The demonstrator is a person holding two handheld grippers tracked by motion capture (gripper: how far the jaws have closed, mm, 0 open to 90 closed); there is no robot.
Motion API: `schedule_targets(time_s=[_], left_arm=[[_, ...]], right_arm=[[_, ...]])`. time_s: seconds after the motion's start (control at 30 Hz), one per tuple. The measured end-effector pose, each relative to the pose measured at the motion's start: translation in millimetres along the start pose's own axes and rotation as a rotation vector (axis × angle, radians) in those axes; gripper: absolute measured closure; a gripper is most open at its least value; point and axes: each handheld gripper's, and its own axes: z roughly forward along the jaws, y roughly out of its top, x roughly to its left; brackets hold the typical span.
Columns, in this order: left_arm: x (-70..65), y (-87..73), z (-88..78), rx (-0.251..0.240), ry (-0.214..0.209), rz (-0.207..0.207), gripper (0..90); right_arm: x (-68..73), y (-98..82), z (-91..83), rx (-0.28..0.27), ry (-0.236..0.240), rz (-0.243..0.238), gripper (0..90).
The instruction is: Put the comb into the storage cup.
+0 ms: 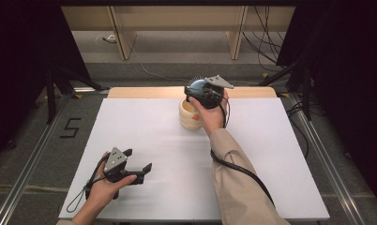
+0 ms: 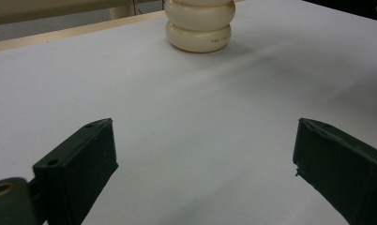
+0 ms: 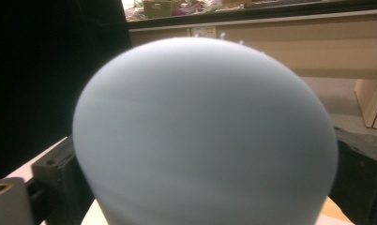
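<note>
- My right tongs (image 1: pixel 196 88) pinch a blue dome (image 3: pixel 205 136), above the cream pot (image 1: pixel 190 115) at bench (image 1: pixel 271 178) 12 o'clock.
- My left tongs (image 1: pixel 139 163) spread wide, empty, at 7 o'clock.

- Right sleeve (image 1: pixel 238 183): beige, long, reaching the wrist
- Left tool (image 1: pixel 139 163): black body; two blocky black jaws with screw holes; grey three-cornered plate on top; black looped cable (image 1: pixel 79 199)
- Right tool (image 1: pixel 200 90): black; grey plate; thick black cable
</note>
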Motion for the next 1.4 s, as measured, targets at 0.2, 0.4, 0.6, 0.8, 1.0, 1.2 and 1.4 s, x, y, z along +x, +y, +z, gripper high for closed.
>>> schedule_targets(time_s=[0.2,0.4,0.6,0.8,1.0,1.2,1.4], left_arm=[[-0.1,0.1,0.0,0.0,0.001,0.001,6.0],[-0.4,0.1,0.0,0.001,0.0,0.001,6.0],[-0.7,0.0,0.5,0.0,0.001,0.001,6.0],[-0.6,-0.2,0.4,0.001,0.001,-0.001,6.0],[-0.9,0.0,0.4,0.001,0.001,0.002,6.0],[-0.8,-0.2,0.5,0.002,0.001,0.001,6.0],[-0.9,0.1,0.3,0.002,0.006,0.004,5.8]], right_arm=[[0.8,2.4,-6.3,0.005,0.01,-0.033,7.4],[-1.2,3.9,-14.0,-0.003,0.009,-0.026,5.4],[-1.4,6.0,-20.5,-0.016,0.007,-0.024,4.6],[0.0,9.5,-27.1,-0.027,0.015,-0.03,3.7],[1.8,12.0,-31.7,-0.039,0.019,-0.037,3.4],[2.1,13.7,-37.0,-0.056,0.027,-0.031,3.5],[2.9,16.6,-43.1,-0.067,0.033,-0.036,3.7]])
